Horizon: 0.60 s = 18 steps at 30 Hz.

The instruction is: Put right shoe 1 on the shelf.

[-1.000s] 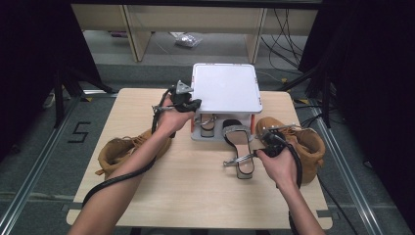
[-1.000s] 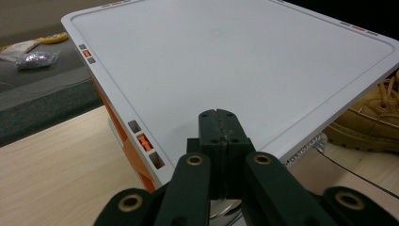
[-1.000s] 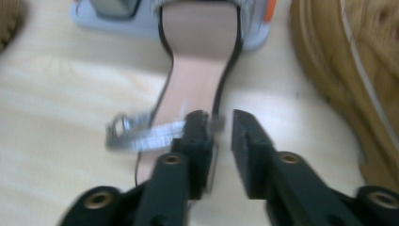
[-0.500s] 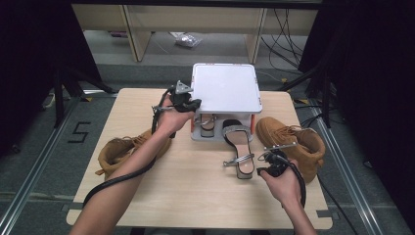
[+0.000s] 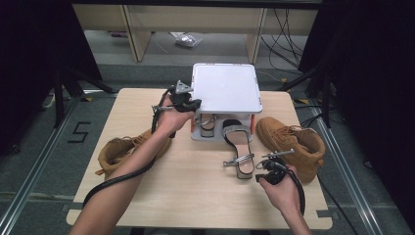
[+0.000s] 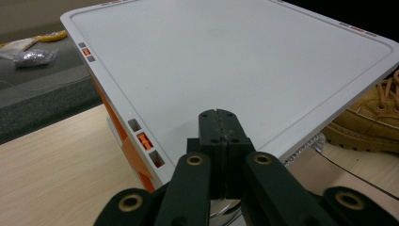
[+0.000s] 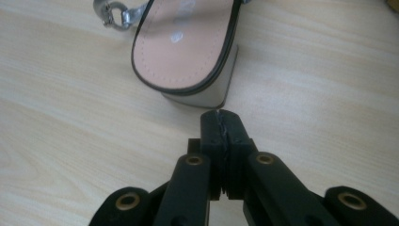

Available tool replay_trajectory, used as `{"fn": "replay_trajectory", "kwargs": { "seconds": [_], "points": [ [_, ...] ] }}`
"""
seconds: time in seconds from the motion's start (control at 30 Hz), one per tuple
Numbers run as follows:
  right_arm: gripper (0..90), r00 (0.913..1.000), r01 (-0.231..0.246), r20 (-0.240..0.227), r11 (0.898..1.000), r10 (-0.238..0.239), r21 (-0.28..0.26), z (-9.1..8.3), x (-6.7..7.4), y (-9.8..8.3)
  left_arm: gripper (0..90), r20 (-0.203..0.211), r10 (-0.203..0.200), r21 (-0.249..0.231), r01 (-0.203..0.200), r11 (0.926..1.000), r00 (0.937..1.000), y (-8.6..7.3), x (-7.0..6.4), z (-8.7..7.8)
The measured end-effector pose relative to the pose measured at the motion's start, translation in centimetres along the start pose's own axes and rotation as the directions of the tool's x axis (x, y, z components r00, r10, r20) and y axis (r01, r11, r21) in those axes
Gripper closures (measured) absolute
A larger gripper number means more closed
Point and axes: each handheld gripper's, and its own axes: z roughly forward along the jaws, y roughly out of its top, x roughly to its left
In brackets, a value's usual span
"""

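- My right gripper [image 7: 221, 120] has its jaws pressed together with nothing between them — they have just been closing — and it points at the back of the sandal's [image 5: 239, 147] block heel, just short of touching it.
- The sandal lies near the middle of the surface [image 5: 186, 196], toe tucked under the front edge of the white rack [image 5: 225, 88], heel towards me; a tan boot [image 5: 293, 144] stands at the right edge, another boot [image 5: 122, 152] towards the left edge.
- My left gripper [image 6: 219, 127] is also closed on nothing, resting over the near left corner of the rack's top.
- I judge the sandal light and mostly stiff: a hard sole and solid heel, but thin straps and a loose buckle [image 7: 110, 14] that would flop and slip.
- The smooth insole looks slippery, so I'd pinch across the sole edge by the heel, or the block heel's flat sides — not the strap.
- With jaws shut, a push on the heel could slide it further under the rack.
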Motion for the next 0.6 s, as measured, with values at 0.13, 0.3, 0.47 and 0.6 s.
{"fn": "replay_trajectory", "kwargs": {
  "seconds": [0.13, 0.3, 0.47, 0.6],
  "points": [
    [90.0, 1.0, -0.001, -0.009, 1.0, 0.001, 0.003, 0.2, 0.4, -0.5, 89.8, -0.001, 0.003, 0.001, -0.003, 1.0, 1.0, 0.0, 0.0, 0.0],
    [90.0, 0.9997, 0.015, -0.022, 1.0, -0.015, -0.003, 0.9, 1.0, -1.0, 89.8, -0.001, 0.002, 0.0, -0.002, 1.0, 1.0, 0.0, 0.0, 0.0],
    [90.0, 0.9993, 0.014, -0.033, 1.0, -0.014, -0.003, 1.5, 1.7, -0.9, 89.8, -0.004, 0.001, 0.003, -0.001, 1.0, 1.0, 0.0, 0.0, -0.1],
    [90.0, 0.9991, 0.013, -0.041, 1.0, -0.013, -0.012, 2.0, 2.0, -0.7, 89.8, -0.003, 0.004, 0.004, -0.004, 1.0, 1.0, 0.0, 0.0, 0.0]
  ]
}}
